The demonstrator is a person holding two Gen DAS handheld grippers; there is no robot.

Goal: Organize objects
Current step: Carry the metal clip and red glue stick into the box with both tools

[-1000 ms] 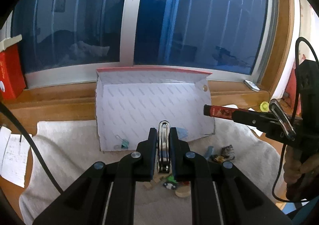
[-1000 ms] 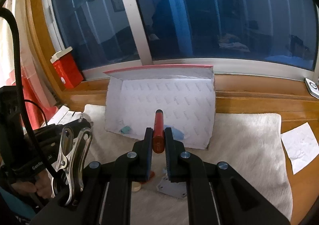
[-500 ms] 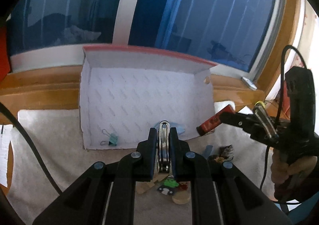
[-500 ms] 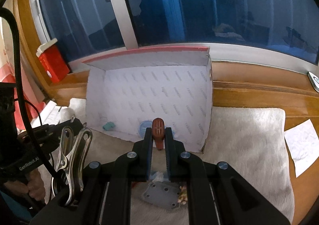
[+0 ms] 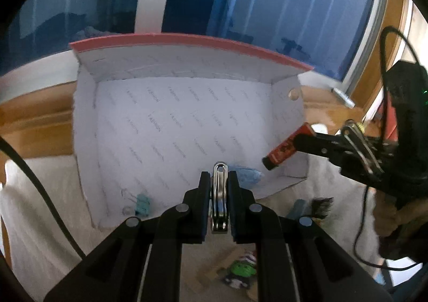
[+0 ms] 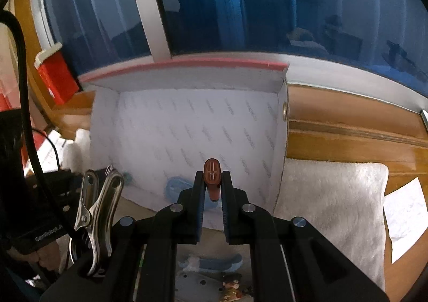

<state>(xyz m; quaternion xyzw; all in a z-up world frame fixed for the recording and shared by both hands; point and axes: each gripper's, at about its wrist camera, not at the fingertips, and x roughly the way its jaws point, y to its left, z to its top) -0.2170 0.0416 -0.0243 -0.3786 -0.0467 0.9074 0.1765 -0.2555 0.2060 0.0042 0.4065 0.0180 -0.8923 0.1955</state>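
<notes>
An open white box (image 5: 187,125) with a red rim stands on a white towel (image 5: 40,208); it also fills the middle of the right wrist view (image 6: 187,125). My left gripper (image 5: 220,181) is shut on a small shiny metal piece (image 5: 220,195), like a nail clipper, over the box's front edge. My right gripper (image 6: 212,181) is shut on a red-brown tube (image 6: 212,176), which hangs over the box's front right part. From the left wrist view that tube (image 5: 285,151) sticks out at the box's right wall. A teal binder clip (image 5: 141,204) and a blue item (image 5: 247,175) lie inside.
Loose small things lie on the towel before the box: a green figure (image 5: 242,271), a dark brush-like piece (image 5: 321,205), a grey plate (image 6: 198,280). A red carton (image 6: 53,74) stands on the wooden sill, a paper sheet (image 6: 406,211) lies at the right, and a window is behind.
Both grippers have moved forward and down toward the box, which now looks larger. The red tube has come in over the box's front right corner. Both grips are unchanged.
</notes>
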